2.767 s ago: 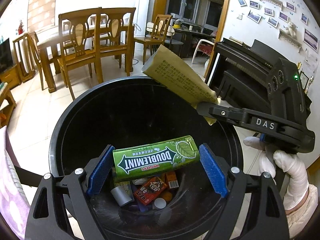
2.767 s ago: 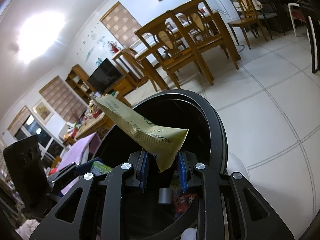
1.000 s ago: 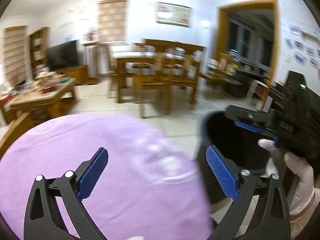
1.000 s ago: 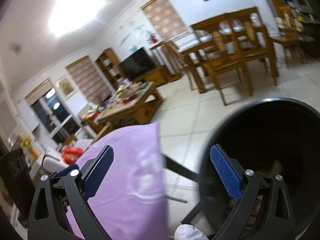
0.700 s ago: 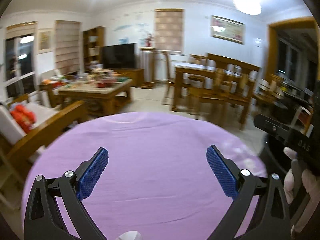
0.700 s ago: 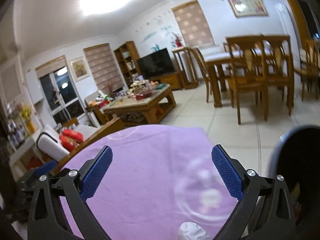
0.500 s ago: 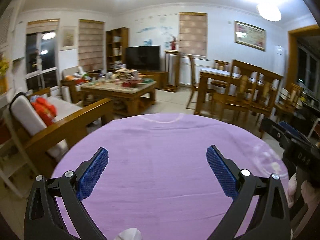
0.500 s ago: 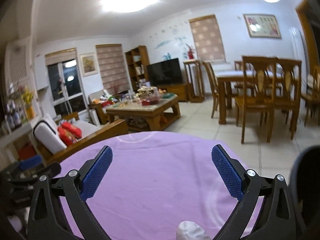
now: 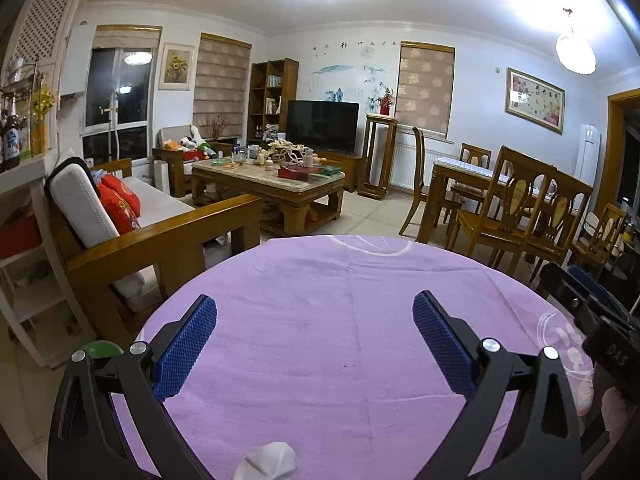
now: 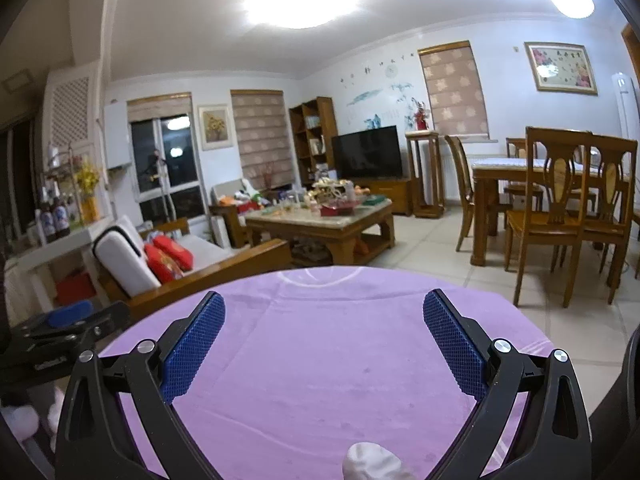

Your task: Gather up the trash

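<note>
My left gripper [image 9: 316,344] is open and empty above a round table with a purple cloth [image 9: 320,280]. My right gripper [image 10: 324,340] is open and empty over the same purple cloth [image 10: 320,300]. No trash shows on the cloth in either view. The black bin's rim [image 10: 630,364] shows at the far right edge of the right wrist view. The right gripper's body [image 9: 592,312] shows at the right of the left wrist view, and the left gripper's body [image 10: 60,332] at the left of the right wrist view.
A wooden sofa with a white cushion and red pillows [image 9: 120,216] stands left of the table. A cluttered coffee table [image 9: 272,176] and a TV [image 9: 322,126] are beyond. Dining chairs and a dining table [image 9: 516,208] stand at the right.
Both grippers let go of the gum pack and the yellow packet over the bin, then swung left from the bin to the purple table. Both are now open and empty.
</note>
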The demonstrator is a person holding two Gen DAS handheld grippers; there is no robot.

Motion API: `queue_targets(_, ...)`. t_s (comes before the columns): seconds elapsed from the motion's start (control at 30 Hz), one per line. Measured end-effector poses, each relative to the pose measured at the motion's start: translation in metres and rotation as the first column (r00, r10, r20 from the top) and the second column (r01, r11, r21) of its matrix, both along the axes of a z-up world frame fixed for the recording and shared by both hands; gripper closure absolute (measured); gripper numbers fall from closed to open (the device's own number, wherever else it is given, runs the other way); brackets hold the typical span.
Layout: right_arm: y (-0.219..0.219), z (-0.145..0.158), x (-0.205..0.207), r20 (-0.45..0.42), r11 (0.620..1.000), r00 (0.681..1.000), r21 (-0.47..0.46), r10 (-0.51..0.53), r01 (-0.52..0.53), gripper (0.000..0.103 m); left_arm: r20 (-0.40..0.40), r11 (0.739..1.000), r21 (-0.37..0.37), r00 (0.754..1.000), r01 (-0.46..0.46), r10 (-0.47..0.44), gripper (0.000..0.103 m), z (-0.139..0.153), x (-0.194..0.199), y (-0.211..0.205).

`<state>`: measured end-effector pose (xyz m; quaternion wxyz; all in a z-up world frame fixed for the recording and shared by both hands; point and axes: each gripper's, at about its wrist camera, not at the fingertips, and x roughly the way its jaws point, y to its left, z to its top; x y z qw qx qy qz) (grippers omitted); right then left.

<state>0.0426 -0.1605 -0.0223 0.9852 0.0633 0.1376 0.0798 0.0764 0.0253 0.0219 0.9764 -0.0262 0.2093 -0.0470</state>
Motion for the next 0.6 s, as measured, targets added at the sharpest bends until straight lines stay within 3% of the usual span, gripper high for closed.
queue_targets(0.37, 0.003, -0.003, -0.020, 0.036, 0.999, 0.999, -0.046, 0.016, -0.014, 0.005, 0.015, 1.000, 0.017, 1.000, -0.007, 0.007, 0.005, -0.001, -0.005, -0.002)
queue_targets(0.6, -0.002, -0.003, -0.018, 0.027, 1.000, 1.000, -0.029, 0.013, -0.013, 0.005, 0.017, 1.000, 0.023, 1.000, -0.001, 0.001, 0.005, 0.000, -0.007, -0.003)
